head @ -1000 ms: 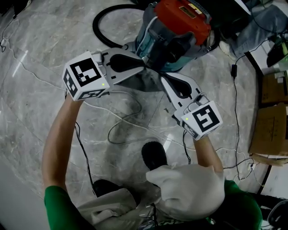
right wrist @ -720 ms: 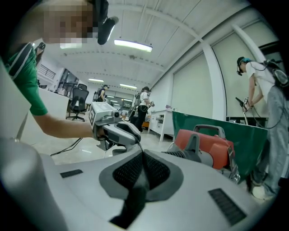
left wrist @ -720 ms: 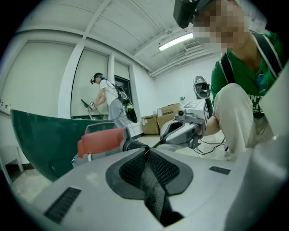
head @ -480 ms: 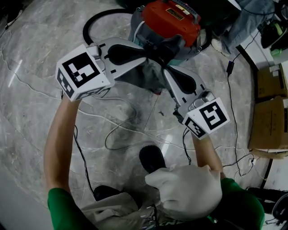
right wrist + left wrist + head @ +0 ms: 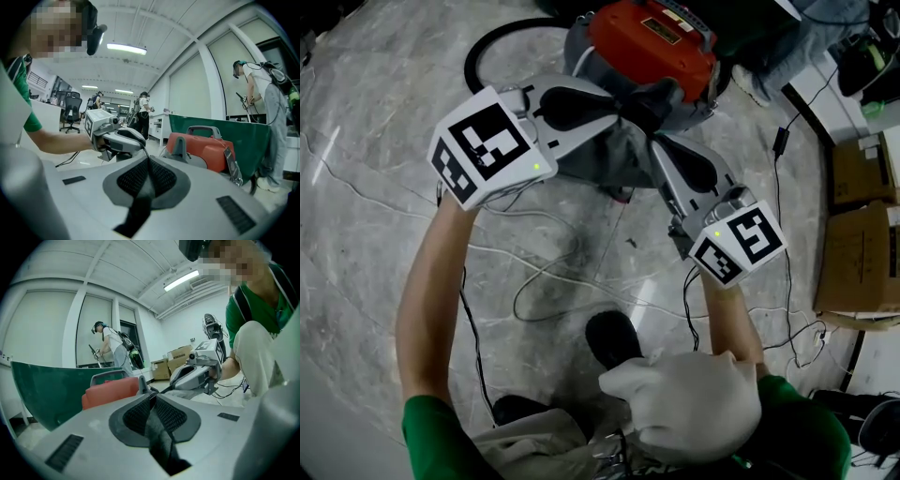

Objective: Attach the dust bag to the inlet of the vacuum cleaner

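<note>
Left gripper [image 5: 617, 112]: jaws clamped on edge of dust bag [image 5: 614, 161].
Right gripper [image 5: 656, 142]: jaws pinched on opposite edge.
Bag: grey cloth slung between both tips, against front of vacuum cleaner [image 5: 652, 37].
Inlet: hidden by bag.
Handling: stretch mouth taut, level; centre on inlet; press both sides evenly.

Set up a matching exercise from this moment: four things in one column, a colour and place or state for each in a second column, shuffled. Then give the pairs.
Things
1. vacuum cleaner top
2. dust bag
3. hose
4. cardboard box

Descriptions
a. grey, pinched in the jaws of the left gripper and the right gripper
b. brown, at the head view's right edge
c. red
d. black, curved on the floor

Pairs: 1-c, 2-a, 3-d, 4-b
</note>
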`<state>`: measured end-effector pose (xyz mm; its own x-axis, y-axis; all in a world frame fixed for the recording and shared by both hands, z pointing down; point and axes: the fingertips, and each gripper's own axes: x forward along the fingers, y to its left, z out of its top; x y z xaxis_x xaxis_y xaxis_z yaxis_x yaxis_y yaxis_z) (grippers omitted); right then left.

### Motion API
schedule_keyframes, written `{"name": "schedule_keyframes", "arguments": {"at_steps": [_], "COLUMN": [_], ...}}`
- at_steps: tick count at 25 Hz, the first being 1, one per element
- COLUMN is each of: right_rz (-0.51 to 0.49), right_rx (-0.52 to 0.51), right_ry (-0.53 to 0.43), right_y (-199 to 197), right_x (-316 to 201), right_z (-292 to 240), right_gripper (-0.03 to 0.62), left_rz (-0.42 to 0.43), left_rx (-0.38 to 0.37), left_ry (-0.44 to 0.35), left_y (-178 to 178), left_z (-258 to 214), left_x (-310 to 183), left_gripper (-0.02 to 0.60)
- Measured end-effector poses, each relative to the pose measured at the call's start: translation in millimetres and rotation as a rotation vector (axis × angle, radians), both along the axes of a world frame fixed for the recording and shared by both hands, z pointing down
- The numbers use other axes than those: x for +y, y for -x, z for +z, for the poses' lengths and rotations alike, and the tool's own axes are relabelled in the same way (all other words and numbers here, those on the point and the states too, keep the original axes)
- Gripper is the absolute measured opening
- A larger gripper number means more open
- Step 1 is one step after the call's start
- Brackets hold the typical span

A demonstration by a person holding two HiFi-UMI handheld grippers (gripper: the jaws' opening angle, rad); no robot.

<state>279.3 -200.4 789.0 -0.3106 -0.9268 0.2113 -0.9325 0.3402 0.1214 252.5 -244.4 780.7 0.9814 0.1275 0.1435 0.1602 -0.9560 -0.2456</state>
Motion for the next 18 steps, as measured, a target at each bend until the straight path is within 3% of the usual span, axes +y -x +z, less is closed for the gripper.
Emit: {"name": "schedule_keyframes", "arguments": {"at_steps": [18], "right_rz": [-0.047], "right_rx": [-0.073], "right_ry": [0.011], "right_y": [-8.7], "right_x": [-8.3], "right_z": [-1.9], "right_gripper": [0.017], "left_rz": [0.006], "left_rx": [0.003], "left_ry": [0.013], "left_y": [-9.6], "left_z": [0.0], "left_x": [-9.8], "left_gripper": [0.046]}}
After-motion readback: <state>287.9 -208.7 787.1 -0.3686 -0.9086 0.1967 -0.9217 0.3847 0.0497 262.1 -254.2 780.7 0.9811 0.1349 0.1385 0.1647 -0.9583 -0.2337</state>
